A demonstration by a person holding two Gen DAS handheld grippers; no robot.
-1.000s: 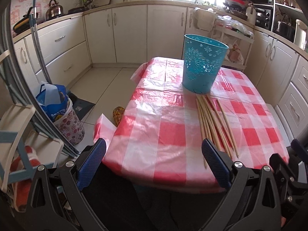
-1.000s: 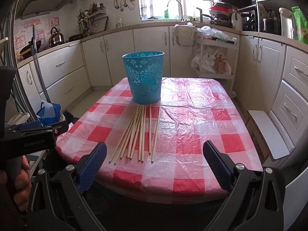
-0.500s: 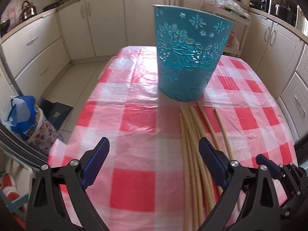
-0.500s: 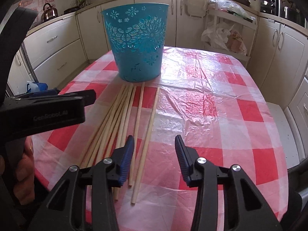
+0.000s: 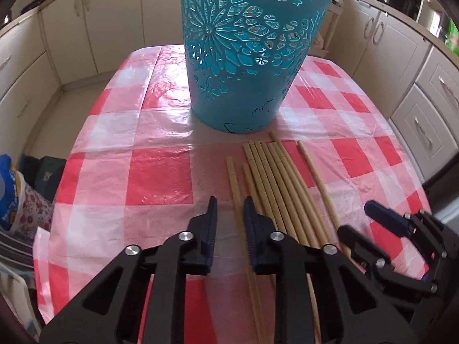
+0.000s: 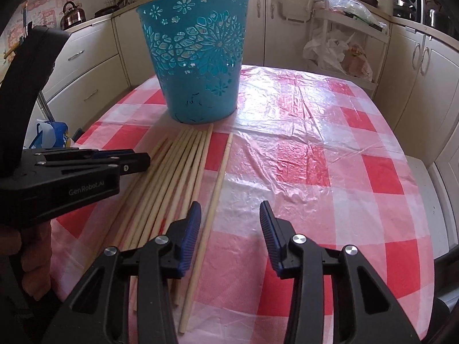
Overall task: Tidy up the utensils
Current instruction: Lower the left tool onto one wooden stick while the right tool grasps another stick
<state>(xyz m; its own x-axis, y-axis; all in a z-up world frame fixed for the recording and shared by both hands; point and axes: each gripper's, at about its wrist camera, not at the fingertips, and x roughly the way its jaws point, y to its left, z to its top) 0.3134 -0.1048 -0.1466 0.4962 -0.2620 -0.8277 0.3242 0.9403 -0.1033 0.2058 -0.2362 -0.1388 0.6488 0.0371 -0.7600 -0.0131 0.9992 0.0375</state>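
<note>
Glossy checked tablecloth [image 6: 315,149], perforated teal basket [image 6: 195,66], slim wooden chopsticks [image 6: 178,177]; both grippers' ribbed fingers [image 5: 249,229] parted, ungripping

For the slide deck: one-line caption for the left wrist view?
Left gripper straddles the leftmost chopstick beside a teal basket on a checked tablecloth.

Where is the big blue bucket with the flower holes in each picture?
Left wrist view: the turquoise plastic flower-cutout bucket fills the top middle, rim cut off.
Right wrist view: it stands upper left of middle, whole.
Shared landmark: the row of pale wooden sticks lying just before its base.
</note>
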